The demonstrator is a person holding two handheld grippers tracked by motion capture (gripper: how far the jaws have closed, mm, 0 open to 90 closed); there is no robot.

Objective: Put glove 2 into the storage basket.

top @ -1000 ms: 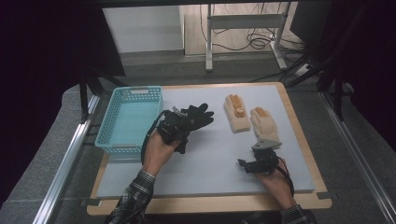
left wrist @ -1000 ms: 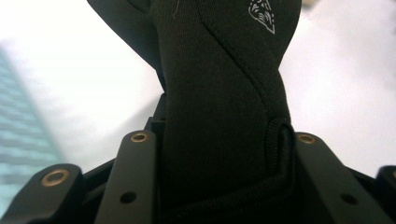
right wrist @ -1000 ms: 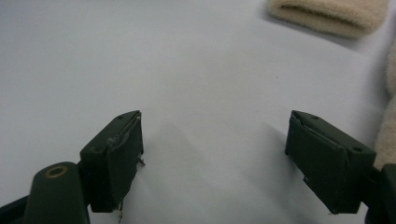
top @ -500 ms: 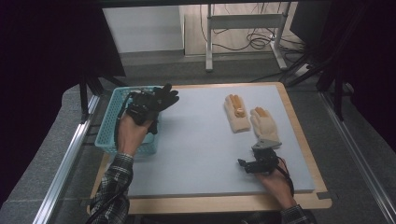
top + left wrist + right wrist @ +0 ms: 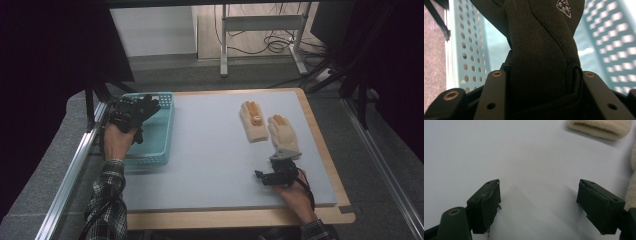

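Black glove (image 5: 142, 106): pinched at its cuff in your left tool (image 5: 131, 114), hanging over the teal basket (image 5: 167, 131) at the worktop's left edge; release too near the basket's rim and its fingers drape outside.

Left gripper (image 5: 131, 116), clamped on a black fabric glove (image 5: 145, 106), has travelled from mid-table toward nine o'clock across the grey-blue table mat (image 5: 210, 160). A second ago it sat just off the three o'clock side of the turquoise perforated plastic basket (image 5: 157, 150); half a second ago it was over the basket's twelve o'clock end; now it hangs over the basket's nine o'clock rim, with the glove's fingers pointing toward two o'clock above the basket. The person's left forearm, in a plaid sleeve (image 5: 107, 200), has swung over with it and now lies along the table's nine o'clock edge.
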